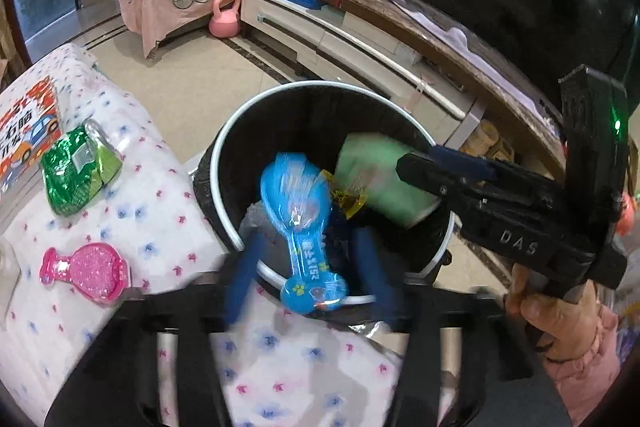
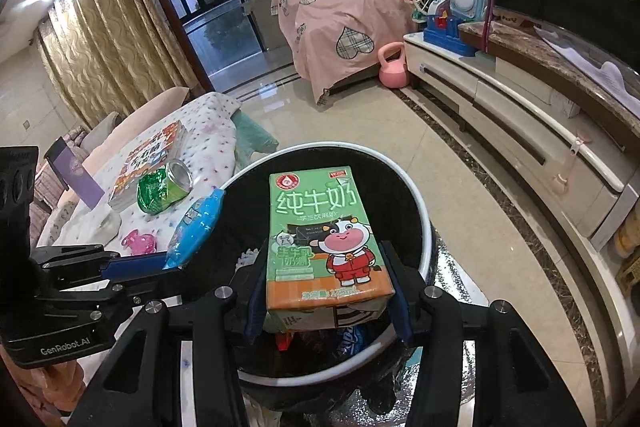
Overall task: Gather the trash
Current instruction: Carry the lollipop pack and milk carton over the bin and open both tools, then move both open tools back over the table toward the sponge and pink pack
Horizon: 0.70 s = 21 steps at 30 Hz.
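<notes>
Over the trash bin (image 2: 424,227), right gripper (image 2: 326,291) jaws clamped on green milk carton (image 2: 326,239); left gripper (image 1: 306,267) jaws apart around blue packet (image 1: 300,219).

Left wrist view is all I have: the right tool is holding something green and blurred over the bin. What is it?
Observer: A green milk carton with a cartoon cow printed on it.
Operator: Is the tool actually gripping it?
Observer: Yes, the right tool has it clamped, one finger on each side wall.
Operator: Is it lined up for the drop?
Observer: It sits above the bin opening, inside the rim, so a release should probably land it in.
Operator: Anything on the table I'm missing?
Observer: A purple card stands upright beyond the book.
</notes>
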Each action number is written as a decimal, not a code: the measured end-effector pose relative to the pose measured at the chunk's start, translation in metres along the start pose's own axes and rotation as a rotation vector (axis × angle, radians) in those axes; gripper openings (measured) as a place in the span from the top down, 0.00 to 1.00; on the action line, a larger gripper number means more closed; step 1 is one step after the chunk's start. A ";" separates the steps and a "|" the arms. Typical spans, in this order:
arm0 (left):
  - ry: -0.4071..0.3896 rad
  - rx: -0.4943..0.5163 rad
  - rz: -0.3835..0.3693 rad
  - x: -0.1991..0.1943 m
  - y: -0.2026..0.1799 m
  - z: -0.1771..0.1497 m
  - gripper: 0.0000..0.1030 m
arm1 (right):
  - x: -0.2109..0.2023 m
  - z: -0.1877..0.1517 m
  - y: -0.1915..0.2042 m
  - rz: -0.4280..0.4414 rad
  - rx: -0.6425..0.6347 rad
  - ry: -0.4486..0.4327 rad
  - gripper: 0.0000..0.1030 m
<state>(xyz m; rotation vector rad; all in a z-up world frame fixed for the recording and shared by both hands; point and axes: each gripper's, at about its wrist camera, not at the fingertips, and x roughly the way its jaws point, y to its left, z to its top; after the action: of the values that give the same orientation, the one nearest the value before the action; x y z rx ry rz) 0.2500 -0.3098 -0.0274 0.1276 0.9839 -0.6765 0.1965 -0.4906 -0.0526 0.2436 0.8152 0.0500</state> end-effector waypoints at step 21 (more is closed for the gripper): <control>-0.080 -0.242 0.049 -0.065 0.087 -0.102 0.42 | -0.041 -0.037 0.068 0.153 -0.039 -0.088 0.12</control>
<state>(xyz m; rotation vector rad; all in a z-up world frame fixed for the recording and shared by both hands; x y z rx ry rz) 0.2027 -0.1702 -0.0498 -0.0870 0.9747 -0.5094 0.1447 -0.4233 -0.0322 0.2691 0.7062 0.1974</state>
